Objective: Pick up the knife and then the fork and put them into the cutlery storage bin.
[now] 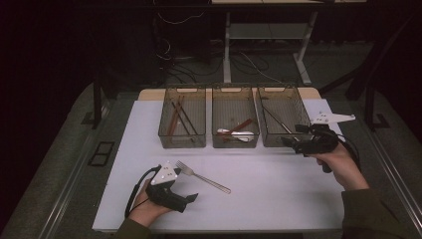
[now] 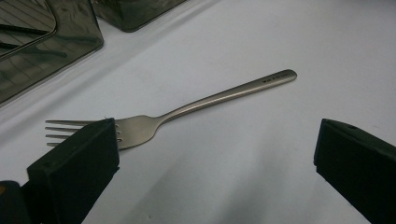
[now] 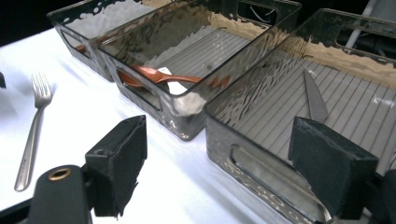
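— Left tool [image 1: 188,198]?
— Released, jaws spread wide, low on the white desk [image 1: 278,199] near 7 o'clock. Nothing clamped.
— Fork [image 1: 201,176]?
— Flat on the desk, just beside that tool at its 1 o'clock; tines toward 10, handle toward 4. Seen between the jaws in the left gripper view, untouched.
— Right tool [image 1: 293,143]?
— Released too, empty, at 3 o'clock, at the near end of the right bin [image 1: 282,115].
— Inside that bin?
— Knife [image 3: 315,100] on the ribbed floor.
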`<state>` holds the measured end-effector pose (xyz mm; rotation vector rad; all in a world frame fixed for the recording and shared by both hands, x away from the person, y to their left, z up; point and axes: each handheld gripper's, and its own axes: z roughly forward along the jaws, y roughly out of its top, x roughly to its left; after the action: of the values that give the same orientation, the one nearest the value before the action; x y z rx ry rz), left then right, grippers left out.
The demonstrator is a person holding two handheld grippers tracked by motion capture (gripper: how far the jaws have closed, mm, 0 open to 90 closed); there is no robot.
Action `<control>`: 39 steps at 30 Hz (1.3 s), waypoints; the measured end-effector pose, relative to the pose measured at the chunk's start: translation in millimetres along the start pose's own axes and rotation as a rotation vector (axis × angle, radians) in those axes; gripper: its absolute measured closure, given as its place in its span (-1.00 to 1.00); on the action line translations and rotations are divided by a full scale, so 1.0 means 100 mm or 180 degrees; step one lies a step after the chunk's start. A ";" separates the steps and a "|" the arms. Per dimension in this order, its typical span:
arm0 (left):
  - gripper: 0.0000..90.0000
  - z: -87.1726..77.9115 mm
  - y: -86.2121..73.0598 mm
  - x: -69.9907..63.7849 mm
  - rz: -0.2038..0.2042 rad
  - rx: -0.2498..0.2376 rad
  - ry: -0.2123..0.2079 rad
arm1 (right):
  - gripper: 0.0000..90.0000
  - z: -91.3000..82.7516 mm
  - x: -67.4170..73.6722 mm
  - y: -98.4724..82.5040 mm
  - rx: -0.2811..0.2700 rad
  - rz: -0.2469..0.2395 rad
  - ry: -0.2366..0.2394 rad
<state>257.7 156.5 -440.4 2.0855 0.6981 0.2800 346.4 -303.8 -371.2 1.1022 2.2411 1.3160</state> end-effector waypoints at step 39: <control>0.76 0.28 0.39 0.22 0.0238 0.0383 0.0100 | -0.61 -0.06 0.57 -0.98 0.0135 0.0001 0.0336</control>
<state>302.7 132.3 -425.8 2.2293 0.6709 0.3201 260.7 -292.4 -444.5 1.0708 2.3548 1.3625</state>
